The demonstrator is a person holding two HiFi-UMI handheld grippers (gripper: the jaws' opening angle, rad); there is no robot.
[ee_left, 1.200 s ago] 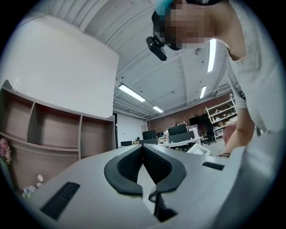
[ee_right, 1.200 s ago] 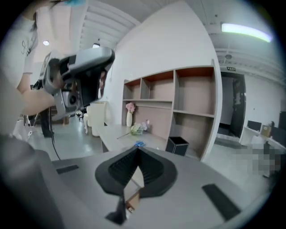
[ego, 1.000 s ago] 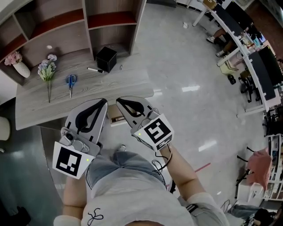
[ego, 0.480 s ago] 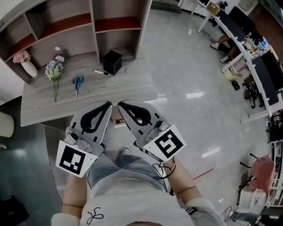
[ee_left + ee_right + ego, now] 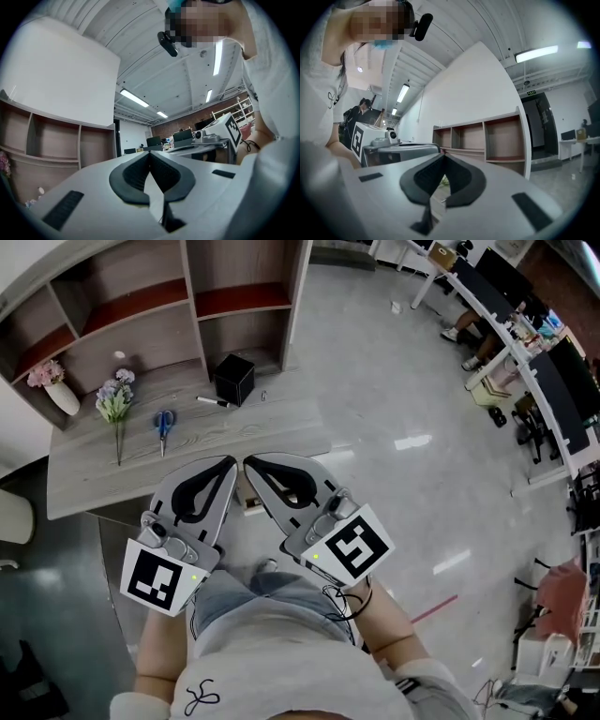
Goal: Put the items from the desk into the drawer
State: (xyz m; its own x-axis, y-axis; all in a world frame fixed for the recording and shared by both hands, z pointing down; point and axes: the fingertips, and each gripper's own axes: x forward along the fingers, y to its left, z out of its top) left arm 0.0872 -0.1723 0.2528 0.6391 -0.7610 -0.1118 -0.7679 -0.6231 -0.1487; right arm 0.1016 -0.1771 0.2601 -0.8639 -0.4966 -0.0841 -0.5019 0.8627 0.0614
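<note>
The scissors (image 5: 163, 424), a marker (image 5: 211, 401), a stem of artificial flowers (image 5: 116, 405) and a black cube-shaped holder (image 5: 233, 379) all lie on the grey wood-grain desk (image 5: 272, 423), well apart from both grippers. None of them is in a drawer yet. The left gripper (image 5: 226, 462) and the right gripper (image 5: 250, 463) hang side by side over the desk's near edge, close to the person's body. In each gripper view the dark pads meet at the tip with nothing caught between them, so both are clenched and empty.

A brown edge (image 5: 249, 505) shows under the desk front between the two grippers. It may be the drawer, though whether it is pulled out cannot be told. To do this step well, the drawer probably needs opening first. One gripper could pull it while the other releases its jaws and reaches for the nearest small item. The flat scissors and thin marker likely want a low grasp across their narrow width.

No brand or label can be read. The cubes (image 5: 155, 577) carry only black-and-white square markers. The green sign over the doorway in the right gripper view is too small to read.
</note>
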